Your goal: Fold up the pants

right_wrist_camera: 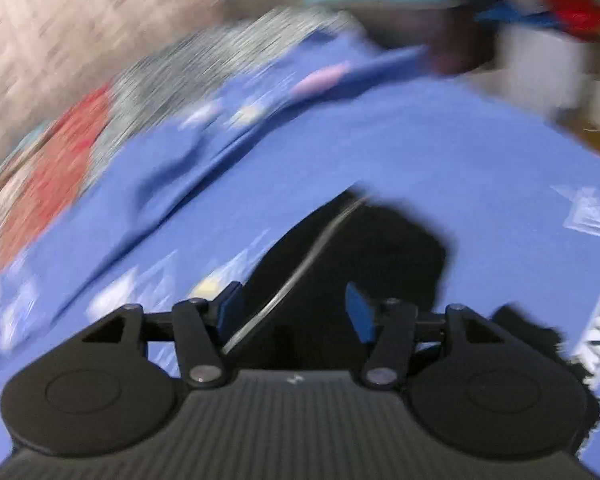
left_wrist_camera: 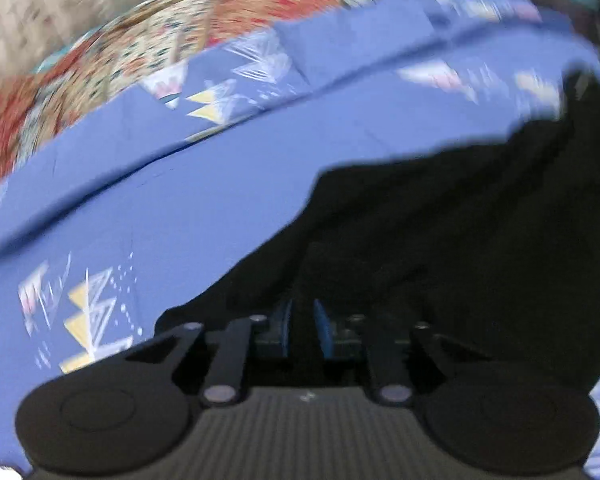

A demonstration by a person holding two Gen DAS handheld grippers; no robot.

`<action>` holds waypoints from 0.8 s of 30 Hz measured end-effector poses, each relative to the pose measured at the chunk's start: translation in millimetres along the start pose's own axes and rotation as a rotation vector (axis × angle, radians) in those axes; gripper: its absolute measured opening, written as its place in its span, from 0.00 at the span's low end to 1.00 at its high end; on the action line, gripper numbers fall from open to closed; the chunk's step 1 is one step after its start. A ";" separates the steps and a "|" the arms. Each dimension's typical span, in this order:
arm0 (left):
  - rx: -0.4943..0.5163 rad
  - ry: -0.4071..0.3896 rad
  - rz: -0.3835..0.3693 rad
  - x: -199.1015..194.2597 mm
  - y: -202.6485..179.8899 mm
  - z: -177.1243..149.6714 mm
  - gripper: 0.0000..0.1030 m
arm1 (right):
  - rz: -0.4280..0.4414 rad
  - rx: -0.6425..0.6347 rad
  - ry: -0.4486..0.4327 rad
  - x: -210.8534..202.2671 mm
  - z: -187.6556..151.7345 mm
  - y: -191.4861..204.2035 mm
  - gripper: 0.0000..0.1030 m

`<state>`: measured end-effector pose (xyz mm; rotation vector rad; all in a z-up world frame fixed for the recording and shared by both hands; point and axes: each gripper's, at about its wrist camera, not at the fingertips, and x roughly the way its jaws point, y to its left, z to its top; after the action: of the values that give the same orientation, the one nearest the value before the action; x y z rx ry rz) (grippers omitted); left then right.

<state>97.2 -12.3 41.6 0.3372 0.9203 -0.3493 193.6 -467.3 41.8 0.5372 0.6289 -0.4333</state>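
Note:
The black pants (left_wrist_camera: 440,220) lie on a blue patterned bedsheet (left_wrist_camera: 180,200). In the left wrist view my left gripper (left_wrist_camera: 303,320) has its blue pads close together with black cloth between them. In the right wrist view my right gripper (right_wrist_camera: 294,308) has its blue pads wide apart, over an end of the pants (right_wrist_camera: 380,240) with a thin light stripe along it. Both views are blurred by motion.
A red and floral quilt (left_wrist_camera: 120,52) lies beyond the sheet, against a pale patterned wall (right_wrist_camera: 60,20). Teal, red and white items (right_wrist_camera: 540,12) stand at the far right. The sheet (right_wrist_camera: 380,140) extends around the pants.

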 end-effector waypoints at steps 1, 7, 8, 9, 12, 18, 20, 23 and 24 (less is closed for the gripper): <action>-0.057 -0.024 -0.010 -9.7 11.0 -0.5 0.10 | -0.027 0.063 -0.025 -0.3 1.4 -10.4 0.63; -0.454 -0.212 0.033 -74.4 101.0 -15.8 0.09 | 0.020 0.139 0.176 38.1 -7.4 -41.7 0.09; -0.507 -0.231 0.049 -78.5 114.6 -17.9 0.09 | 0.033 0.146 0.185 38.1 -8.4 -39.0 0.07; -0.578 -0.252 0.069 -85.7 131.8 -22.5 0.09 | 0.040 0.149 0.160 34.1 -6.2 -34.1 0.07; -0.771 -0.309 0.113 -96.9 182.6 -30.0 0.09 | 0.173 0.157 0.044 12.3 19.4 -6.2 0.07; -1.107 -0.342 0.146 -85.1 270.5 -38.0 0.09 | 0.265 0.221 -0.107 2.5 100.2 61.5 0.08; -1.154 -0.317 0.221 -72.3 277.7 -39.9 0.14 | 0.235 0.209 -0.105 19.4 118.2 82.2 0.16; -1.074 -0.187 0.224 -48.6 265.9 -33.8 0.23 | 0.132 0.072 -0.046 46.3 107.1 112.6 0.34; -1.037 -0.184 0.195 -50.2 257.5 -37.3 0.27 | 0.153 0.035 -0.044 43.5 96.1 108.2 0.33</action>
<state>153.8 240.9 95.9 -0.5501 0.7699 0.2920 324.3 -449.1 115.4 0.6034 0.5343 -0.3115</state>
